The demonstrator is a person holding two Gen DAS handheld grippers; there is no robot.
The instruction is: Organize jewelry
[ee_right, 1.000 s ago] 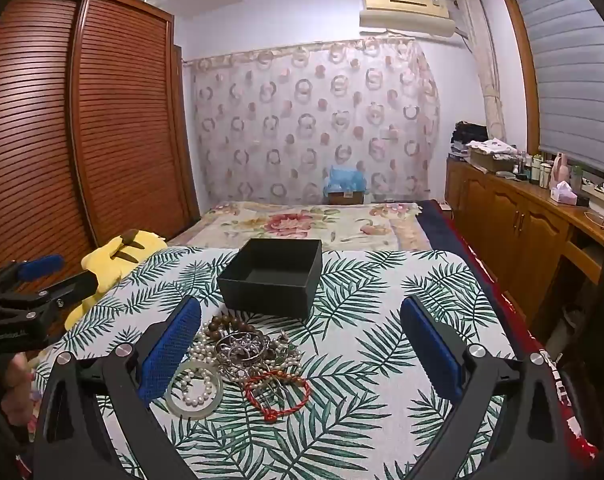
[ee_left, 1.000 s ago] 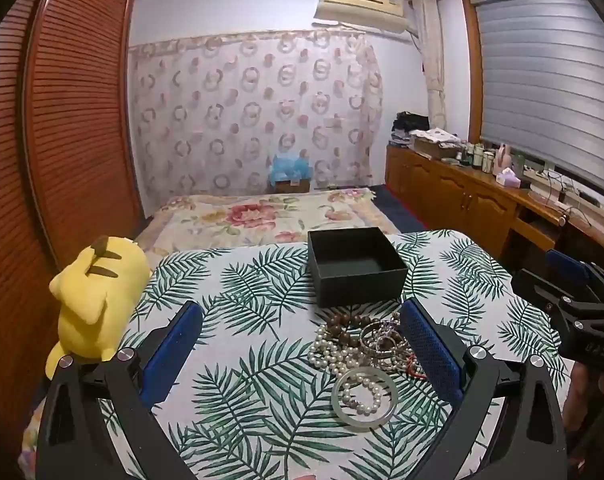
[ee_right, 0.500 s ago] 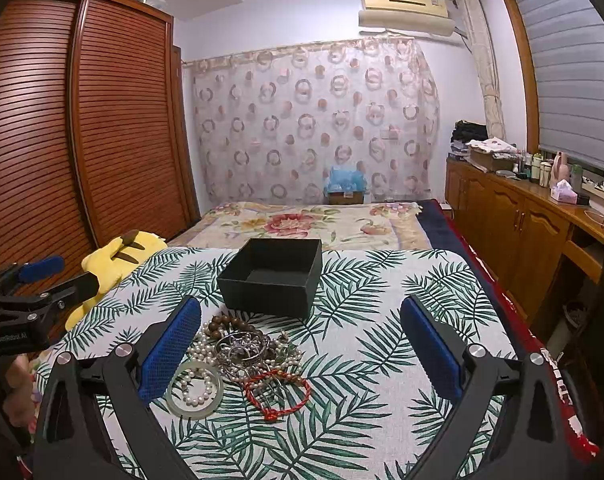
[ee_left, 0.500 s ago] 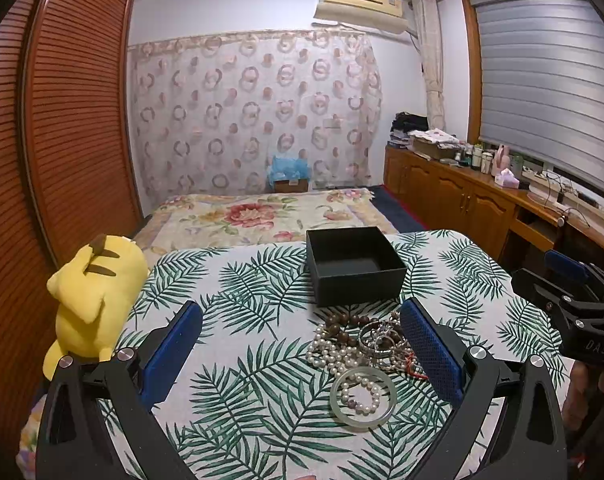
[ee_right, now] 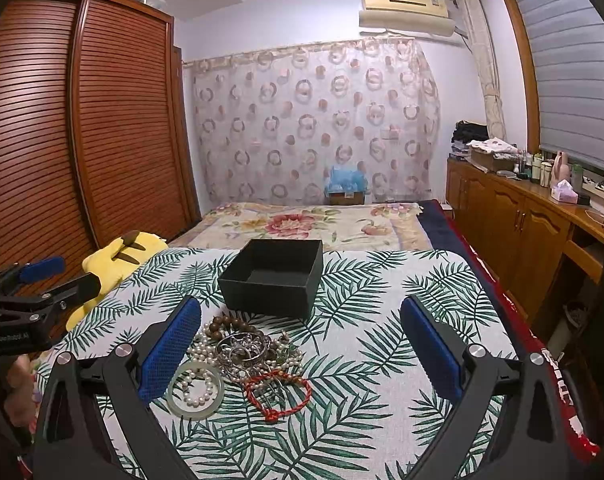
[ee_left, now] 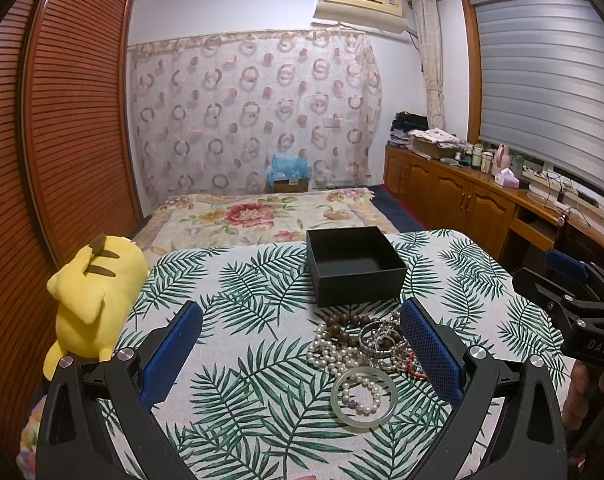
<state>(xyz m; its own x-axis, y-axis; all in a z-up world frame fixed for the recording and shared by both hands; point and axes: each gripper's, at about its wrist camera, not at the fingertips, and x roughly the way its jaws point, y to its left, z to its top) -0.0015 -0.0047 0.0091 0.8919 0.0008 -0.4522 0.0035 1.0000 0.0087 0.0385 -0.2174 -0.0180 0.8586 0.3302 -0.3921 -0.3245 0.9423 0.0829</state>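
Jewelry heaped in front of an empty black box, both grippers held back from it.

The black box (ee_right: 274, 276) sits on the palm-leaf surface (ee_right: 401, 320); the jewelry pile (ee_right: 242, 356) lies just in front of it, a pale bangle (ee_right: 195, 394) and red bracelet (ee_right: 278, 394) nearest the cameras. Left gripper (ee_left: 302, 348) and right gripper (ee_right: 302, 348) hang above the surface, jaws spread wide and holding nothing. A yellow plush toy (ee_left: 92, 300) lies left of the box.

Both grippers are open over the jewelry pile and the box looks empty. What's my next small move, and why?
Probably lower the right gripper onto the red cord bracelet: it lies at the near edge of the pile, least tangled, and the black box just behind it is empty.
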